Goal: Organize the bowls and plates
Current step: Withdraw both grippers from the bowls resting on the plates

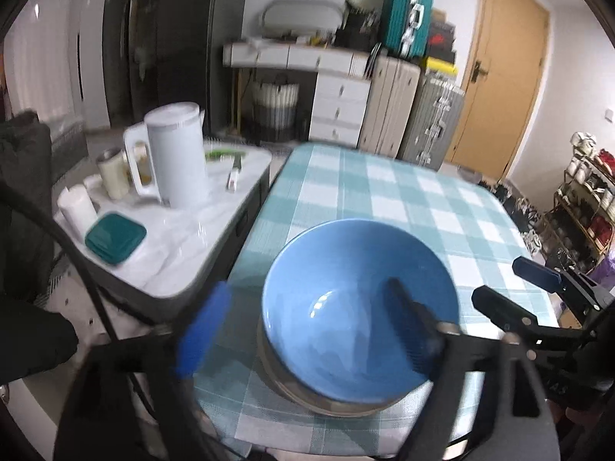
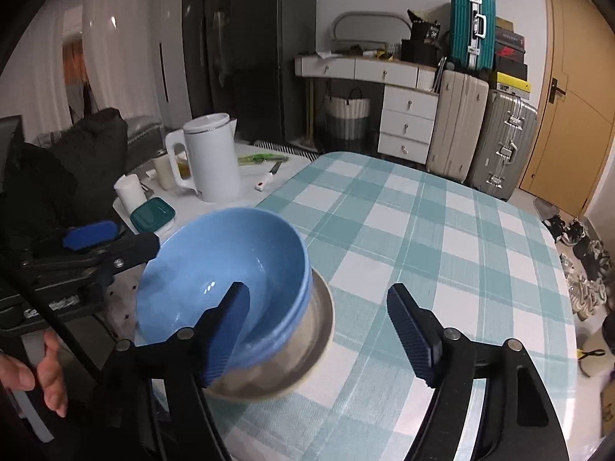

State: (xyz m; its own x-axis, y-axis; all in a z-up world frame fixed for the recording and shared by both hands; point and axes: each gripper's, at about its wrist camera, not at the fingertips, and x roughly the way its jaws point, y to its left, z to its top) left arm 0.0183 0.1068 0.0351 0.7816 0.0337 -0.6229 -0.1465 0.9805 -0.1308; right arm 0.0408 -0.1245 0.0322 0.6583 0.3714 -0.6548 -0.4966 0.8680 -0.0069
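A blue bowl (image 1: 357,307) sits nested on top of a grey-brown bowl (image 1: 326,403) on the checked tablecloth. In the right wrist view the blue bowl (image 2: 223,272) leans in the grey-brown bowl (image 2: 307,345). My left gripper (image 1: 307,330) is open, its jaws wide apart either side of the bowl's left rim, right finger over the bowl's inside. My right gripper (image 2: 326,330) is open, its left finger (image 2: 226,330) inside the blue bowl and its right finger over the cloth. The right gripper also shows at the right edge of the left wrist view (image 1: 519,288).
The table (image 2: 442,238) has a teal and white checked cloth. A lower white side table (image 1: 184,238) to the left carries a white kettle (image 1: 177,153), a teal-lidded box (image 1: 115,238), cups and a knife. Suitcases, drawers and a door stand behind.
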